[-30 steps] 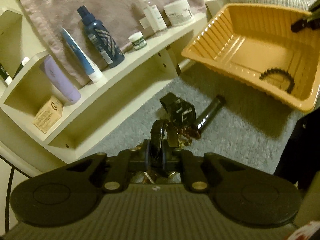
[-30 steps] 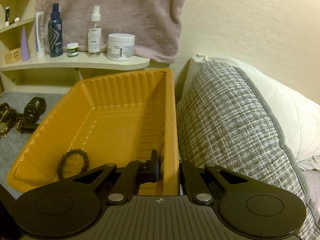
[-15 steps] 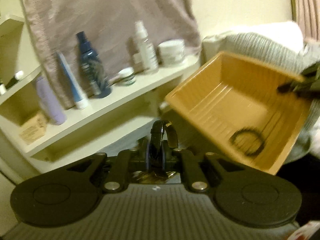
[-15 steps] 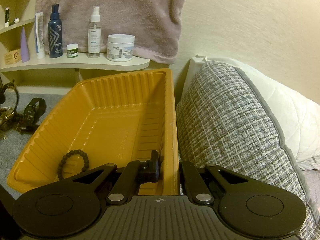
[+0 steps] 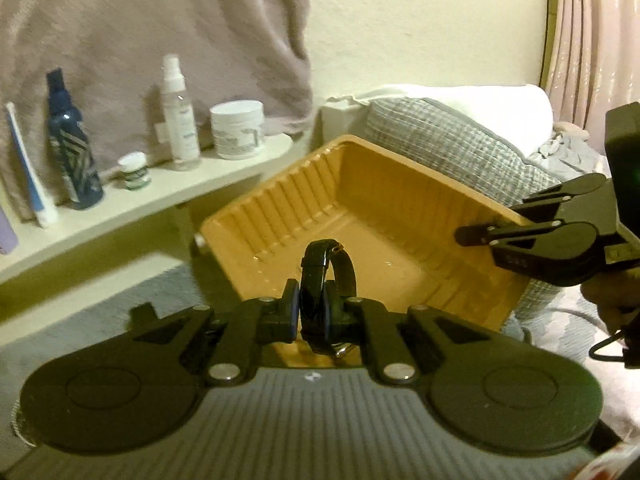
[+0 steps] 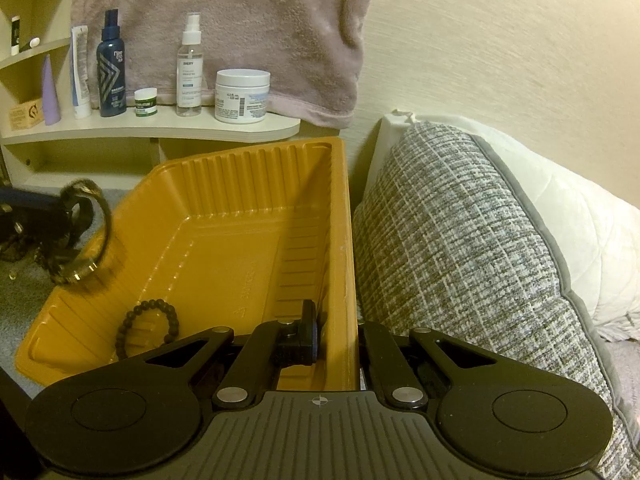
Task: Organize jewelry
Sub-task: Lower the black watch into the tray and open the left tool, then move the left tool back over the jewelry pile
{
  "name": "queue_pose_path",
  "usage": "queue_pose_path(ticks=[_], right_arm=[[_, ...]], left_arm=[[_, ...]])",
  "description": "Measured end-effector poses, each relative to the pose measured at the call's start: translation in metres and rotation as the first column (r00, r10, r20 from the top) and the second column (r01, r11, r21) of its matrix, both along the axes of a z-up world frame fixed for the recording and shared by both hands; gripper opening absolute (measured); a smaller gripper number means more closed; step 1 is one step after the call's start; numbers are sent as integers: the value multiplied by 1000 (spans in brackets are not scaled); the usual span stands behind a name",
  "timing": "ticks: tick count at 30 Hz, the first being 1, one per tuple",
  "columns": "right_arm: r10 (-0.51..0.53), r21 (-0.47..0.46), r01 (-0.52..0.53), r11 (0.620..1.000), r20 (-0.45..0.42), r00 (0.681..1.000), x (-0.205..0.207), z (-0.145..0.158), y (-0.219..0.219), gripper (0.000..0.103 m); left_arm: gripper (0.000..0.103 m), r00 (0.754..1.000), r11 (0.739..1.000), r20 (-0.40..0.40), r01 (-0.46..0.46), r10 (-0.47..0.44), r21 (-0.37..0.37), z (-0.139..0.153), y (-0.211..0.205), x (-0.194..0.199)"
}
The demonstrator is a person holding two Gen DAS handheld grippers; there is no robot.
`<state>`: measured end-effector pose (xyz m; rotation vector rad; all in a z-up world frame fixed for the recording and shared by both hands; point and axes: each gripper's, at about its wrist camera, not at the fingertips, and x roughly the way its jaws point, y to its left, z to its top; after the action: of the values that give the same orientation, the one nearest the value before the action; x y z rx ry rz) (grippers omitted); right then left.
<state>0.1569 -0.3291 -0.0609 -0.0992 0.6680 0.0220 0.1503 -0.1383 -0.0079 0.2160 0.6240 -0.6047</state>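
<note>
- Wristwatch (image 5: 326,276) with black strap clamped between left gripper (image 5: 311,312) pads, held in the air over the left rim of orange plastic tray (image 6: 224,240)
- right gripper (image 6: 338,340) clenched on tray's right wall, tray tilted
- black bead bracelet (image 6: 146,328) lies on tray floor near its front-left corner
- more jewelry (image 6: 16,248) on grey carpet left of tray, blurred
- bottles and white jar (image 6: 242,96) on shelf behind tray; grey cushion (image 6: 460,260) right of tray
</note>
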Motion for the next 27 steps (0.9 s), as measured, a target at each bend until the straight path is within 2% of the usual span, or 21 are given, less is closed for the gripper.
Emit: queue_pose_path(ticks=[17,19,26,27], right_arm=[[1,0,-1,1000,-1,1000,0,1,0,4],[1,-3,-1,1000,-3,1000,0,0,0,4],[-1,3,1,1000,-5,1000,0,0,0,4],[-1,3,1,1000,-5,1000,0,0,0,4]], left_arm=[[12,998,1000,-58,25,-26,-16,-19,-21,-4],[19,998,999,-55,23,-24,-22,-18,-21,-3],[23,999,999,-28,-33,32,-29,-14,-5,-8],[26,998,998,-23,-55,54,-32,-14,1,-10]])
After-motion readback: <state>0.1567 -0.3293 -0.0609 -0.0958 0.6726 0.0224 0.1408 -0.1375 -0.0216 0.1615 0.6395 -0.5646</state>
